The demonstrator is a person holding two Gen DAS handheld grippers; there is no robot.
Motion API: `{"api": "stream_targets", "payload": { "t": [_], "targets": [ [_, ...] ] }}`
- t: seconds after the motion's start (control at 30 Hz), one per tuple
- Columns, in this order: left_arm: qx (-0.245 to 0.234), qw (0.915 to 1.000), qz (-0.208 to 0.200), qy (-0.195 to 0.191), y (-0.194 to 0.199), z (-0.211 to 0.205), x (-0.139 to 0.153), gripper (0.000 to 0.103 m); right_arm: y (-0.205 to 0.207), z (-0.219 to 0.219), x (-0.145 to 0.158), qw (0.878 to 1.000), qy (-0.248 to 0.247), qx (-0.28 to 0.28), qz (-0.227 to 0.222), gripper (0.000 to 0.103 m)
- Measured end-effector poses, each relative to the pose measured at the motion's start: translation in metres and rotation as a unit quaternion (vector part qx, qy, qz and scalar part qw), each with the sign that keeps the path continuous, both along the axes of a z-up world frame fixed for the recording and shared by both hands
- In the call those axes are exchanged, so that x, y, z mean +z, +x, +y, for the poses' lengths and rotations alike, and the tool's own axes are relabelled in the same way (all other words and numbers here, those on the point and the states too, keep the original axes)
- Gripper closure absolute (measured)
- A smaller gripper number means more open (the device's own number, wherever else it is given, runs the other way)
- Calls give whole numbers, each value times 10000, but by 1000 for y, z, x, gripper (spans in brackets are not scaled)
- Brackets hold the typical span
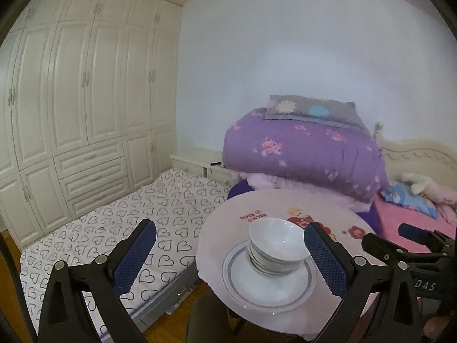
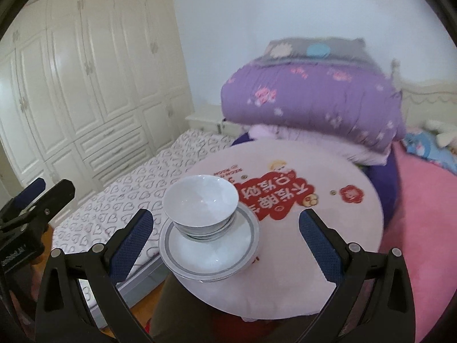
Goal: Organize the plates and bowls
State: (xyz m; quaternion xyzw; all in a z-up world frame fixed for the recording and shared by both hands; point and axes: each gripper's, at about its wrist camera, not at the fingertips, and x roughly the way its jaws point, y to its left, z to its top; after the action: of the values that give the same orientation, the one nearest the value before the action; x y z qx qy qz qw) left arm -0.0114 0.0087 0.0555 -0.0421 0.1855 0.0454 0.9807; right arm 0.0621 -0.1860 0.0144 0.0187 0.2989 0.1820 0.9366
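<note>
Both grippers' jaws gape empty; only the right wrist view shows the table's (image 2: 285, 271) red print (image 2: 274, 200).

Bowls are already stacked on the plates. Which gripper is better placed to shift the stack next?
Probably right. The bowls sit nearer its open jaws' centre; in the left view they lie beside the right finger.

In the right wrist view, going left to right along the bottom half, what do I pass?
Left gripper → heart-print mattress → stacked bowls on the plates → red print on the round table → pink blanket.
</note>
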Motion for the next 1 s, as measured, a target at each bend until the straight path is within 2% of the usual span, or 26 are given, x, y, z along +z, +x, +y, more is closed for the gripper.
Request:
{"api": "stream_targets", "payload": {
  "t": [0.3, 0.47, 0.57, 0.83, 1.0],
  "targets": [
    [19, 9993, -342, 178, -72, -16, -25, 1, -50, -9, 6, 9965, -324, -404, -650, 0],
    [20, 9981, -563, 262, -103, -30, -41, 1, -67, -21, 1, 9952, -122, -676, -693, 0],
    [2, 9977, -635, 230, -119, -33, -50, 1, -75, -20, -2, 9946, -249, -715, -716, 0],
    [54, 9974, -691, 203, -140, -38, -67, 1, -93, -13, 0, 9936, -302, -665, -857, 0],
    [8, 9978, -632, 186, -127, -40, -59, 1, -99, -9, 1, 9928, -360, -654, -941, 0]
  ]
}}
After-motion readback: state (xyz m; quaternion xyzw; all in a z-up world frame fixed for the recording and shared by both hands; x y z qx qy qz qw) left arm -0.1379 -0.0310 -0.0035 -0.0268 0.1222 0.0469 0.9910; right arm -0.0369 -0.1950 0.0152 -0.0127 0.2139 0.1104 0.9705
